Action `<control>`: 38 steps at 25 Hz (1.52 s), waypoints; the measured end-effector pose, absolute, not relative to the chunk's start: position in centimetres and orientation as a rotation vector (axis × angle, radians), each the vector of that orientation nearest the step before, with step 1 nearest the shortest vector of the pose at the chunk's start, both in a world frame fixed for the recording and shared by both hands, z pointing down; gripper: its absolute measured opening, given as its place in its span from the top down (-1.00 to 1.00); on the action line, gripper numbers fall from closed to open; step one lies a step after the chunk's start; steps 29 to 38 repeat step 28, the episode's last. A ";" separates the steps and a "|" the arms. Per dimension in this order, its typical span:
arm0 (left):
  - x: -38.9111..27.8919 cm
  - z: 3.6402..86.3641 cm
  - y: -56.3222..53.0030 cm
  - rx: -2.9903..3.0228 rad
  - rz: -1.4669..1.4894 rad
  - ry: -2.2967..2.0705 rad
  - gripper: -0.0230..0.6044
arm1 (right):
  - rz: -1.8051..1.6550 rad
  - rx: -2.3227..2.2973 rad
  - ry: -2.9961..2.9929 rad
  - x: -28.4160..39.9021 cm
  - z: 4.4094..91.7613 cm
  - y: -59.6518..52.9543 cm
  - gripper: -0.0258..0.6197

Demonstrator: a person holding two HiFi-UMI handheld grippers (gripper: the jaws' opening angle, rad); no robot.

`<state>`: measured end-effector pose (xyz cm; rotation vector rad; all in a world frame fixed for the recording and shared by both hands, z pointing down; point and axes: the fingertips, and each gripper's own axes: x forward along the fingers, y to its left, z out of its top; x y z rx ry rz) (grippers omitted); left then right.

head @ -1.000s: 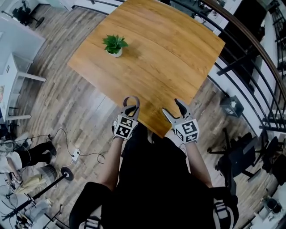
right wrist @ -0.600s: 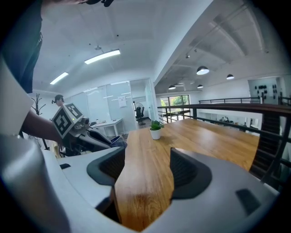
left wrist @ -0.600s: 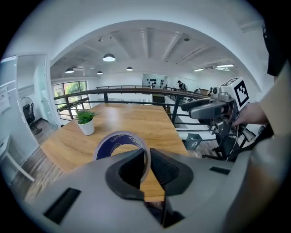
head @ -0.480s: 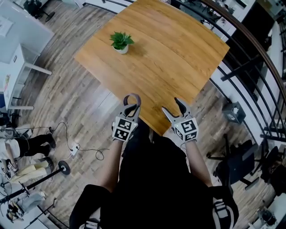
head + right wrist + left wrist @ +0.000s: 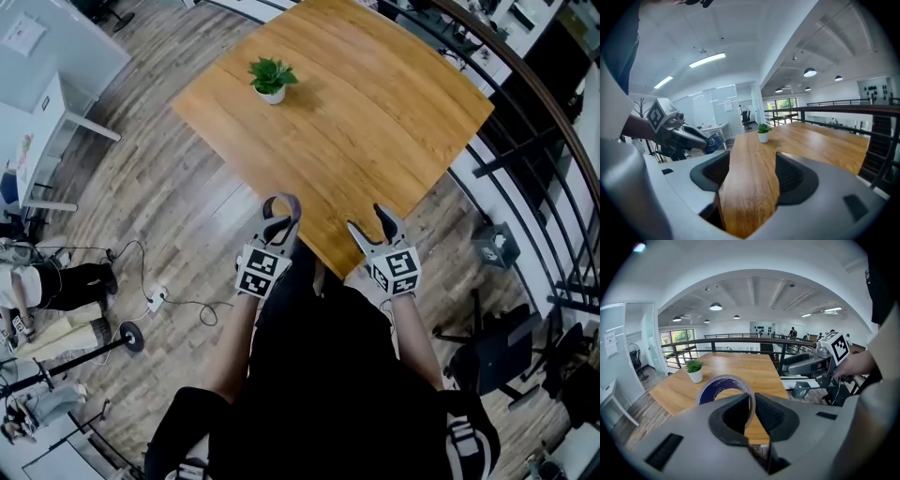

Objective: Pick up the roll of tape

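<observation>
Left tool (image 5: 751, 401) is clamping the roll of tape (image 5: 717, 386) by one wall, jaws shut on the band. The ring is standing on edge just ahead of the tips, off the desk (image 5: 375, 112) by its near edge. Right tool (image 5: 367, 221) is hovering nearby, jaws apart and empty, while a potted plant (image 5: 272, 79) is sitting well apart.

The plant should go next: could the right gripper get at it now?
Probably, with a long stretch: the right gripper is open and empty, only bare table lies before the potted plant.
</observation>
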<state>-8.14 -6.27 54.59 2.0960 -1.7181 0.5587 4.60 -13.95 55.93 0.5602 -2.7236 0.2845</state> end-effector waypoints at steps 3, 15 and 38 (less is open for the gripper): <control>-8.2 54.2 -6.1 2.093 0.546 -1.729 0.75 | 0.281 0.539 -2.719 4.4 56.3 -13.6 -0.02; -7.7 53.6 -5.5 2.092 0.524 -1.760 0.75 | 0.290 0.504 -2.718 4.2 56.6 -13.3 -0.01; -7.8 53.7 -5.7 2.069 0.512 -1.781 0.75 | 0.281 0.453 -2.695 3.7 57.4 -13.6 0.00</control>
